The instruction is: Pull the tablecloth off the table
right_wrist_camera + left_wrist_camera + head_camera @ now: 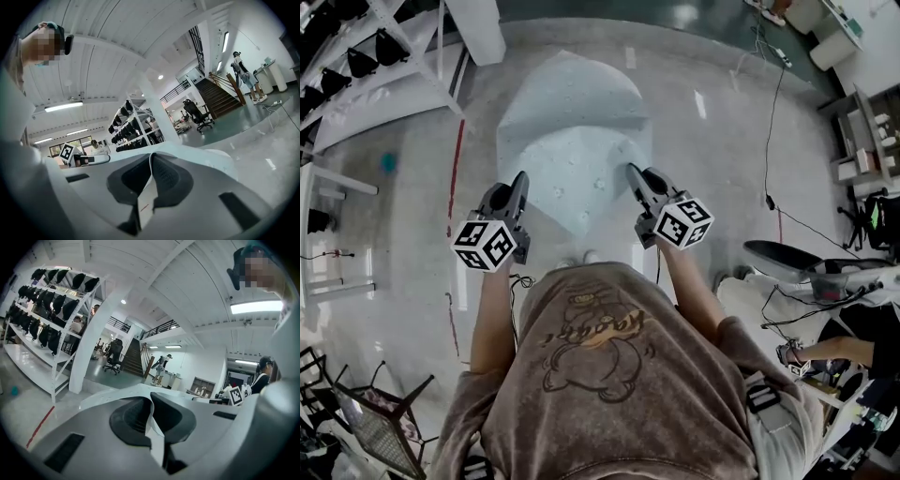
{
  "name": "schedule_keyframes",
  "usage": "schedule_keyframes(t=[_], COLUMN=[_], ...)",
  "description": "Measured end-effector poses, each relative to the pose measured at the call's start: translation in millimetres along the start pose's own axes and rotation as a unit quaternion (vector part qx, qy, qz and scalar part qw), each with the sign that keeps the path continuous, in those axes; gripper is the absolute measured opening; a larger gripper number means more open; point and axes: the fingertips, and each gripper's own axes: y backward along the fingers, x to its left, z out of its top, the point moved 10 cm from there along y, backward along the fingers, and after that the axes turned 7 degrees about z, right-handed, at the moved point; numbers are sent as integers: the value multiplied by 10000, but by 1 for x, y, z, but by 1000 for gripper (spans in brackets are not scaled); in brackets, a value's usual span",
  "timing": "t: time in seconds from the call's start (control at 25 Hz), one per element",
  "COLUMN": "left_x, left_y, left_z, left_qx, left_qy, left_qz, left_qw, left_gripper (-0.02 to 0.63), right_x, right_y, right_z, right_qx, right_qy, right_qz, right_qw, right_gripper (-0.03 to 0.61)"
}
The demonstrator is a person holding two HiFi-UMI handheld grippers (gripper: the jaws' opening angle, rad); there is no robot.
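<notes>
Closest to the head camera is the person's brown shirt (600, 375), with both arms reaching forward past it. On that side the left gripper (520, 180) is clamped tight on one near corner of the pale tablecloth (572, 169), and the right gripper (634, 172) is clamped tight on the other. Each gripper view shows a thin white fold of cloth pinched flat between the dark pads (131, 418), so neither gripper has any opening left.

The near edge is raised and stretched crossways between the two grippers. From there the tablecloth runs straight away from the person over the grey floor (722, 141), so its long axis points forward, with the rounded far end furthest out. A crease crosses it partway along; beyond that I cannot tell whether it lies on a table or on the floor, since no table edge shows.

I'd judge the pull well under way: the near half is lifted, and the far part is yet to be drawn clear
</notes>
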Motion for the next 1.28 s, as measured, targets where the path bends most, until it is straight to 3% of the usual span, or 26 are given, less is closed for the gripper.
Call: schedule_keyframes(t=[0.68, 1.28], left_x=[23, 51], left_y=[37, 85], left_z=[11, 14], left_qx=[-335, -682], left_qy=[46, 241], left_qz=[725, 1450], left_qw=[9968, 9868], left_gripper=[20, 20], right_x=[21, 54], right_y=[-51, -109], right_z=[0, -4], right_qx=[236, 564], right_qy=[146, 443], right_qz=[781, 1549], right_qw=[9966, 9853], right_gripper=[8, 8])
